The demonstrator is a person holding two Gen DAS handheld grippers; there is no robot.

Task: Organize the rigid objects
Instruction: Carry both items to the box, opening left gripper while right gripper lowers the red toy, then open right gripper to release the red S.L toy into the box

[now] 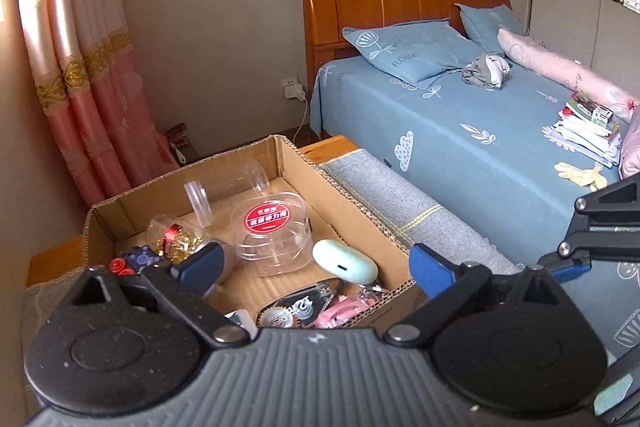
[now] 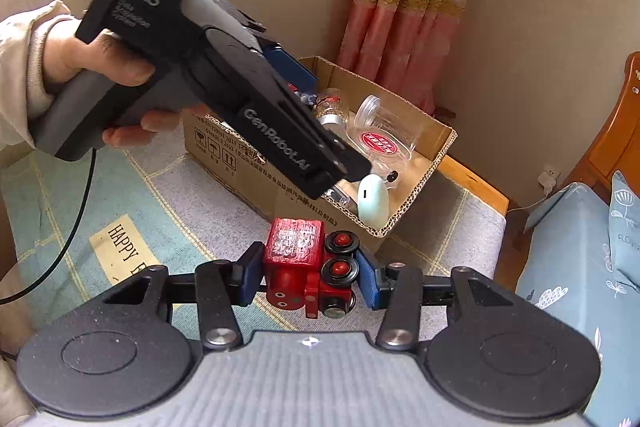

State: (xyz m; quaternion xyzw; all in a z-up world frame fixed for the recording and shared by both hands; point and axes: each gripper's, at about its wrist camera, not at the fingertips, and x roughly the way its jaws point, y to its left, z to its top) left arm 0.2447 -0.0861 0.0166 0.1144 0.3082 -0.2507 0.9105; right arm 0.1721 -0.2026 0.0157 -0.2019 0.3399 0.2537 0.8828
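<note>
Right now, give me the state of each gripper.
Left gripper: open, empty, over the cardboard box.
Right gripper: shut on the red toy train.

Left tongs (image 1: 316, 263) spread wide, empty; right tongs (image 2: 308, 275) clamped

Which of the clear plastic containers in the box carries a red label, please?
The oval container, red label on its lid; the lying jar is plain.

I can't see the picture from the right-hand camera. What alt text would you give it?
The right gripper clamps a red toy train above a grey mat. Ahead, a hand holds the left gripper over an open cardboard box holding clear containers and a pale mint case.
</note>
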